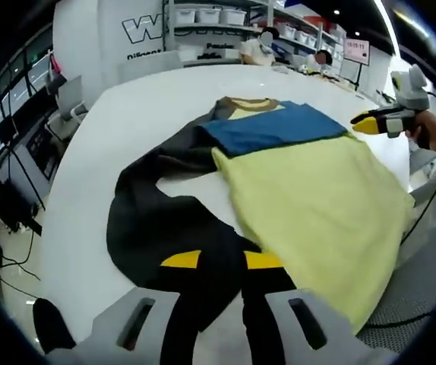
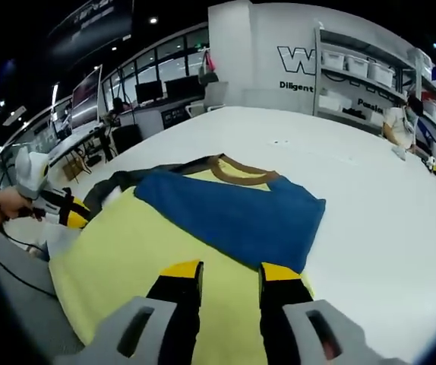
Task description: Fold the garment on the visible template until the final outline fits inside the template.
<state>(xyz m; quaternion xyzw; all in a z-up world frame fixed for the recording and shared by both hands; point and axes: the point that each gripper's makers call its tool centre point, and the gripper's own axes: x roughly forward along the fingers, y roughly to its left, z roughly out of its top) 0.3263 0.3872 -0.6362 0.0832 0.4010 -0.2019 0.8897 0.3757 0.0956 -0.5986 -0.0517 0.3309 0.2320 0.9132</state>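
Observation:
A long-sleeved garment lies on the white table (image 1: pixel 127 114). It has a pale yellow body (image 1: pixel 317 205), a blue band (image 1: pixel 279 129) and a brown collar (image 1: pixel 250 104). Its dark sleeve (image 1: pixel 150 220) curves toward me. My left gripper (image 1: pixel 222 261) stands open, its yellow-tipped jaws just over the end of that sleeve. My right gripper (image 2: pixel 231 271) is open too, its jaws over the yellow body (image 2: pixel 134 251) just short of the blue band (image 2: pixel 233 213). Each gripper appears in the other's view: the right gripper (image 1: pixel 370 122) beside the blue band, the left gripper (image 2: pixel 70 213) by the sleeve.
The table (image 2: pixel 370 190) stretches wide and bare beyond the garment. Its near edge runs close to the yellow hem, with a grey mat (image 1: pixel 419 296) below. Shelves with white bins (image 2: pixel 355 76) and desks with monitors (image 2: pixel 127 95) stand behind. People sit at the far end.

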